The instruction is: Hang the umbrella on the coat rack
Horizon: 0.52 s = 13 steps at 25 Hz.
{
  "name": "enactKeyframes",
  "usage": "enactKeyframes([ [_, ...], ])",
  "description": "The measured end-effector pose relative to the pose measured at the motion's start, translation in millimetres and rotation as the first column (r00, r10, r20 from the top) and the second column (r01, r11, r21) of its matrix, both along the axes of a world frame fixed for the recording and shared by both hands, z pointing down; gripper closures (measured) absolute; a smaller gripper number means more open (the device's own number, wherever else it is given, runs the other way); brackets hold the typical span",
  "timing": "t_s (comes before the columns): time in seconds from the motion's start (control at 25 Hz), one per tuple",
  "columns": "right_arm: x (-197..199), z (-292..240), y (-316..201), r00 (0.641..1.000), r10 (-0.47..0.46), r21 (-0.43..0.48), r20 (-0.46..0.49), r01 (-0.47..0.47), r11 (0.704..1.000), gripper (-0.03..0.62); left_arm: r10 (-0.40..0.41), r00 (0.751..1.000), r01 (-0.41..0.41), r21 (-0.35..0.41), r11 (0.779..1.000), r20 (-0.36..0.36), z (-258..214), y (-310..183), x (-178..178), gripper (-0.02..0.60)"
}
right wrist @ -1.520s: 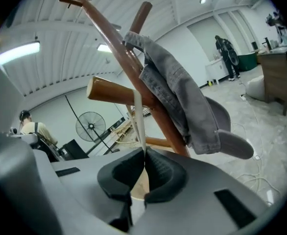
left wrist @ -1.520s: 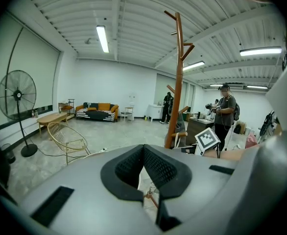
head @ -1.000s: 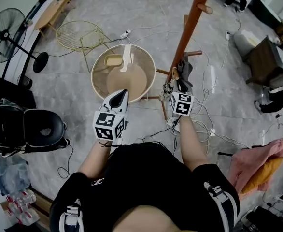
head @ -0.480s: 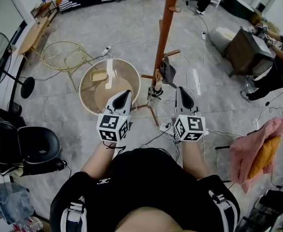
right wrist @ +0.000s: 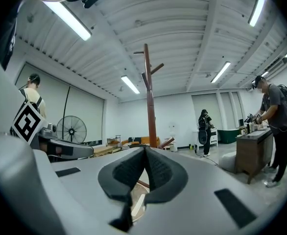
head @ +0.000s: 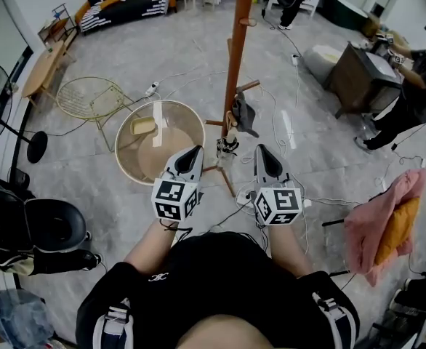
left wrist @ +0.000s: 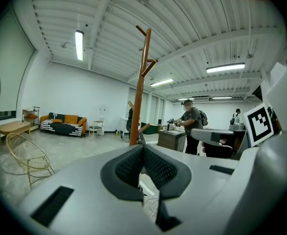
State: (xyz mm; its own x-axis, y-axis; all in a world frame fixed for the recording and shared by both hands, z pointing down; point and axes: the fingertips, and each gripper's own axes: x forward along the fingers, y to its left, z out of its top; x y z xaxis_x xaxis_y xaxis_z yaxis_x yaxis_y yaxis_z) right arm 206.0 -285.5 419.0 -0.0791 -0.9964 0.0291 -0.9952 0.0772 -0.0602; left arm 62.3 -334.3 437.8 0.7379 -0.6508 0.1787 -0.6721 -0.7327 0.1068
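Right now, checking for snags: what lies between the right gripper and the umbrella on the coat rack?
Only bare floor shows between the right gripper and the umbrella, in the head view.

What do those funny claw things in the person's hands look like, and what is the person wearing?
Both are pale grey wedges: the left gripper and the right gripper each narrow to a dark tip. The pads inside are black and ribbed. Each carries a white cube printed with black square markers. The person wears a black short-sleeved top with white shoulder marks.
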Motion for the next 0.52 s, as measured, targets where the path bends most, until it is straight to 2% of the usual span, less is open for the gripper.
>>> enactKeyframes([
  [0.52, -12.9, 3.4, 1.7, 1.000, -0.015, 0.039, 0.001, 0.015, 0.999, 0.580, -0.015, 1.000, 0.015, 0.016, 1.000, -0.014, -1.3, 3.6, -10.2, 0.563],
])
